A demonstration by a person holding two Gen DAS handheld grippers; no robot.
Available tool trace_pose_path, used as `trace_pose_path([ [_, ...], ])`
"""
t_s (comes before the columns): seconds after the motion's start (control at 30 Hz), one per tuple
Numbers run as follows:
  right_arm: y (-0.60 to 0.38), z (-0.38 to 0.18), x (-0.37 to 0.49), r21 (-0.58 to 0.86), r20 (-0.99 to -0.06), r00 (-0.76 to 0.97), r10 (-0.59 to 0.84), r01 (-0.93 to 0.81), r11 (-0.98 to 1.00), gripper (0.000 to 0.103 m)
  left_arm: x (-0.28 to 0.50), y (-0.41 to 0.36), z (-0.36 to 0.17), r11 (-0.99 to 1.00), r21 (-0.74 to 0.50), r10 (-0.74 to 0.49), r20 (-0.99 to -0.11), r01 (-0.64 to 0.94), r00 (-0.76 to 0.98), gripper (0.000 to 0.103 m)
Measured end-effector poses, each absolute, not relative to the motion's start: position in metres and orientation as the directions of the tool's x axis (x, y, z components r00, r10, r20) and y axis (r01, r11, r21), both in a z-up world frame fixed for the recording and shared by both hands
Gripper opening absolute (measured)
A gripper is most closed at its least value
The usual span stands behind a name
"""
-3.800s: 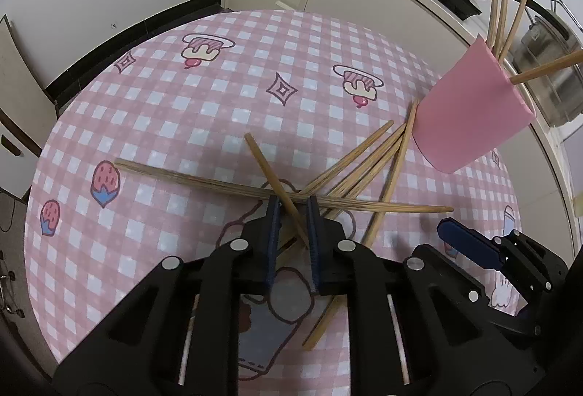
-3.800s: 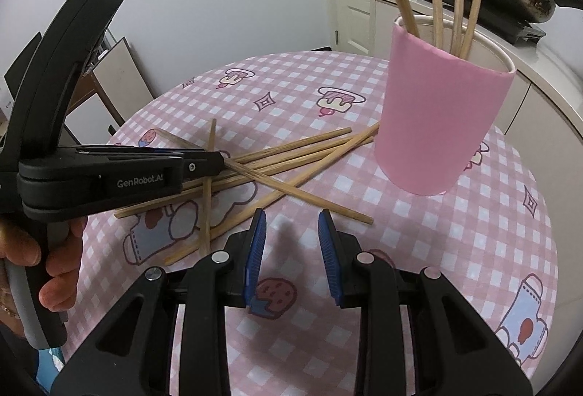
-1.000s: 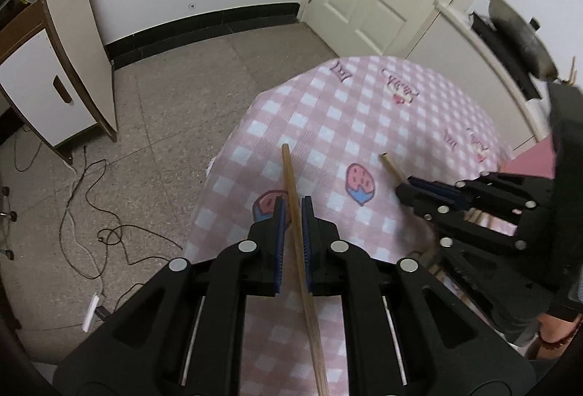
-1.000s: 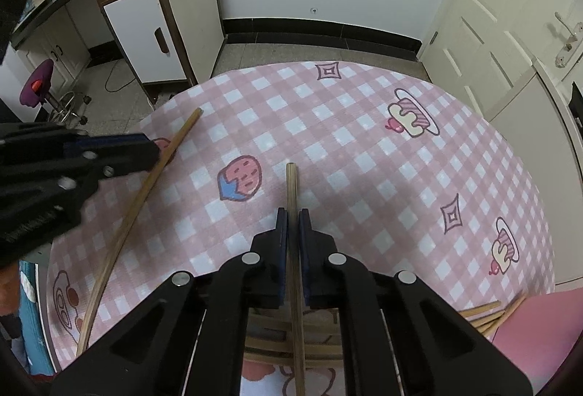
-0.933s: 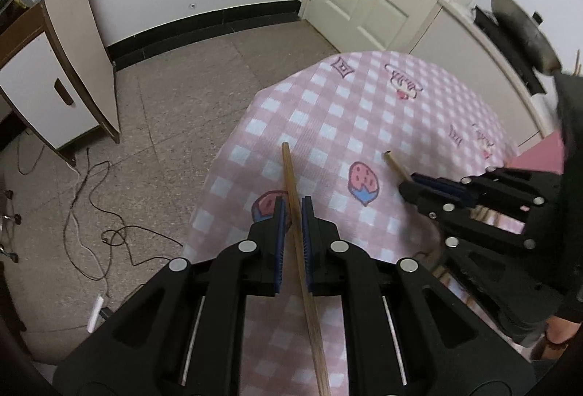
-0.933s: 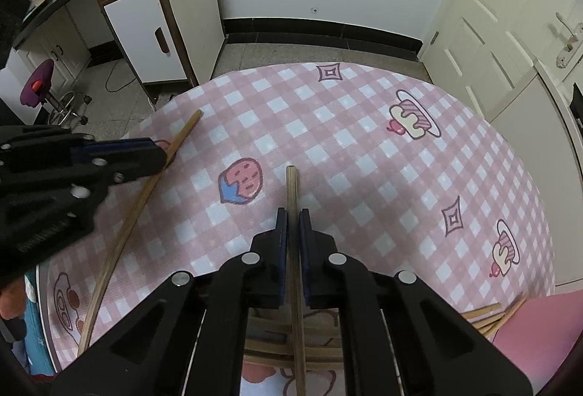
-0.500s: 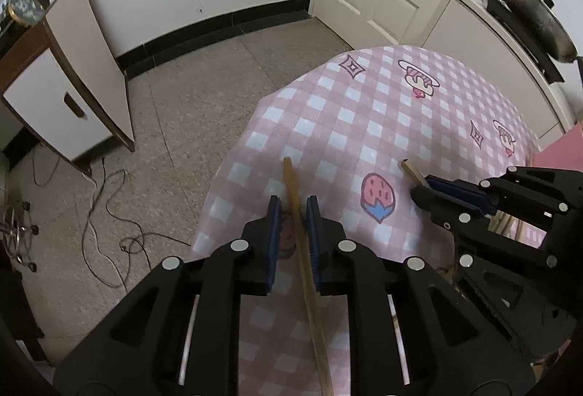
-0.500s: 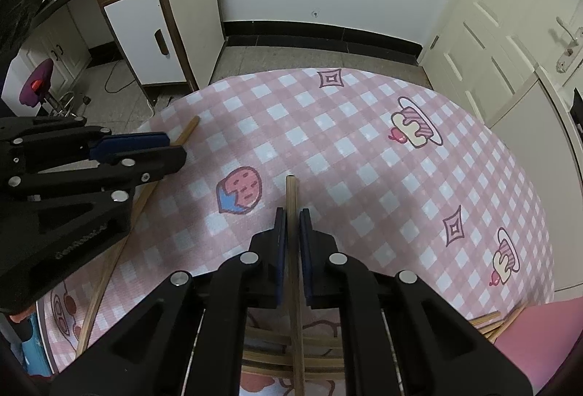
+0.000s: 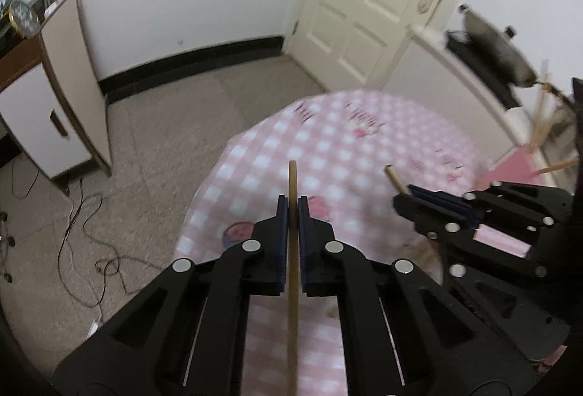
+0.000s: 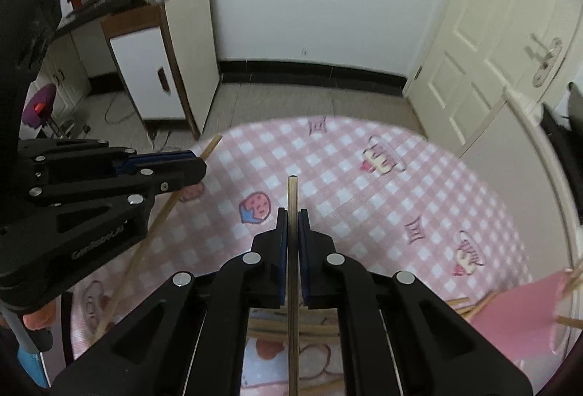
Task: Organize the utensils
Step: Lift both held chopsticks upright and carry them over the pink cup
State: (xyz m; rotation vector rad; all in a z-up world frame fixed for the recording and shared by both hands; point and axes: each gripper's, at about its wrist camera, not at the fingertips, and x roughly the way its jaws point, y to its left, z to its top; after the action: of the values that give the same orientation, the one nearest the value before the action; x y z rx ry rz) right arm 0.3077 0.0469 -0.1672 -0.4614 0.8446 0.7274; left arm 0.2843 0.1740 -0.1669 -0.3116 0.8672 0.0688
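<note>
My left gripper (image 9: 292, 210) has its jaws closing tight on a wooden chopstick (image 9: 292, 177) that runs back between the fingers, lifted over the pink checked table (image 9: 328, 140). My right gripper (image 10: 292, 217) is shut on a second chopstick (image 10: 292, 191), also held above the cloth. In each view the other gripper shows beside: the right gripper (image 9: 402, 193) and the left gripper (image 10: 198, 164) with its chopstick (image 10: 145, 246). The pink cup (image 10: 510, 319) stands at the lower right with several chopsticks in it. Loose chopsticks (image 10: 262, 325) lie under the right gripper.
The table's rounded edge (image 9: 204, 199) drops to a tiled floor with cables (image 9: 83, 213). A white cabinet (image 10: 160, 68) stands beyond, next to a closed door (image 9: 364, 13). A counter with a wok (image 9: 499, 57) is behind the cup. A hand (image 10: 36, 319) grips the left tool.
Both grippers have risen with their chopsticks and tilted up, so more floor and wall shows. The left jaws stood slightly apart half a second ago and now pinch the chopstick.
</note>
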Motion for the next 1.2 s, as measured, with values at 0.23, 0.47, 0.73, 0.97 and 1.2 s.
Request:
trace_pose_path([
  [0.23, 0.010, -0.119, 0.279, -0.089, -0.716, 0.540, 0.441, -0.698, 0.710, 0.004, 0.249, 0.150, -0.106, 0.953, -0.285, -0.117, -0.653, -0.100, 0.749, 0.005],
  [0.47, -0.039, -0.075, 0.252, -0.046, -0.623, 0.609, 0.492, -0.656, 0.754, 0.004, 0.216, 0.114, -0.064, 0.954, -0.300, -0.179, -0.566, 0.001, 0.805, 0.005],
  [0.73, -0.086, -0.056, 0.240, 0.023, -0.573, 0.639, 0.513, -0.613, 0.790, 0.004, 0.198, 0.065, -0.033, 0.951, -0.290, -0.249, -0.515, 0.107, 0.820, 0.005],
  [0.97, -0.108, -0.055, 0.232, 0.039, -0.557, 0.659, 0.506, -0.588, 0.808, 0.004, 0.194, 0.030, -0.028, 0.951, -0.269, -0.279, -0.518, 0.155, 0.809, 0.005],
  [1.2, -0.134, -0.035, 0.224, 0.016, -0.522, 0.702, 0.485, -0.561, 0.828, 0.004, 0.200, 0.008, -0.010, 0.947, -0.255, -0.300, -0.490, 0.195, 0.819, 0.005],
])
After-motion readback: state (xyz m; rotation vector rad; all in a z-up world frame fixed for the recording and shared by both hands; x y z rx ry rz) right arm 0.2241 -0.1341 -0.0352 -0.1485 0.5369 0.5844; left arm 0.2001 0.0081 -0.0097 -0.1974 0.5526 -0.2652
